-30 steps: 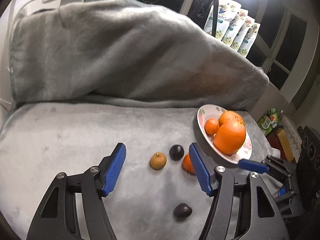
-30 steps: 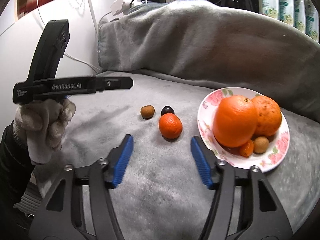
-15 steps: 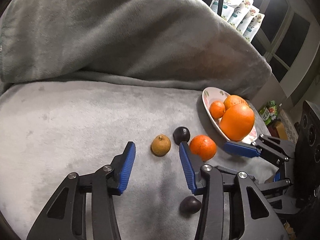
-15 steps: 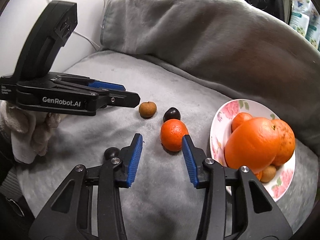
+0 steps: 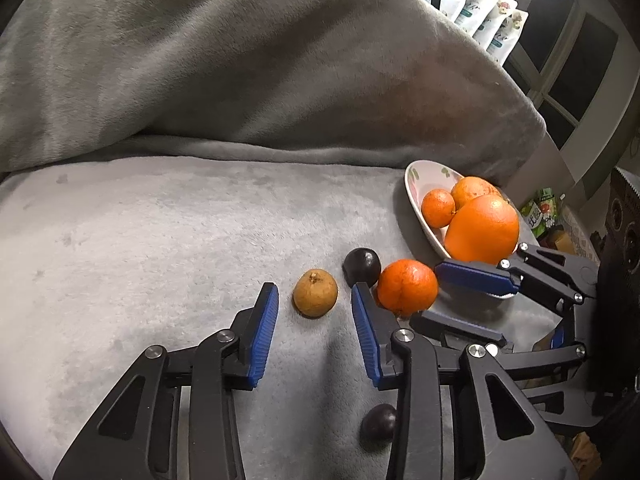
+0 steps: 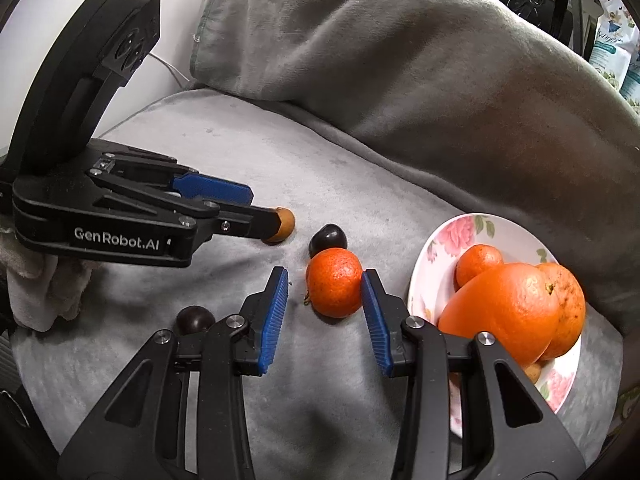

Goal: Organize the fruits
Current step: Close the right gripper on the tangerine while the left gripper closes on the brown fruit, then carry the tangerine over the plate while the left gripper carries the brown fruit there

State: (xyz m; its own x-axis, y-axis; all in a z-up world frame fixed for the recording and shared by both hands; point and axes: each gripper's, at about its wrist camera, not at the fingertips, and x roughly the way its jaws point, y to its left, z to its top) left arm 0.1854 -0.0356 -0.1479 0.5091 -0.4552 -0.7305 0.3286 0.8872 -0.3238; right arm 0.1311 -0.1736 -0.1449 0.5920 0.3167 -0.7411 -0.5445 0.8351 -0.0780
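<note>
On the grey blanket (image 5: 160, 220), a small orange (image 6: 335, 282) sits between the wide-apart fingers of the right gripper (image 6: 325, 312), maybe touching one. A brown fruit (image 5: 315, 293) lies just ahead of the left gripper (image 5: 314, 330), also spread wide. The plate (image 6: 452, 236) of oranges sits nearby.

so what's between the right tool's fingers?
The loose mandarin, sitting on the blanket between the open fingers, not yet clamped. Shows in the right wrist view.
</note>
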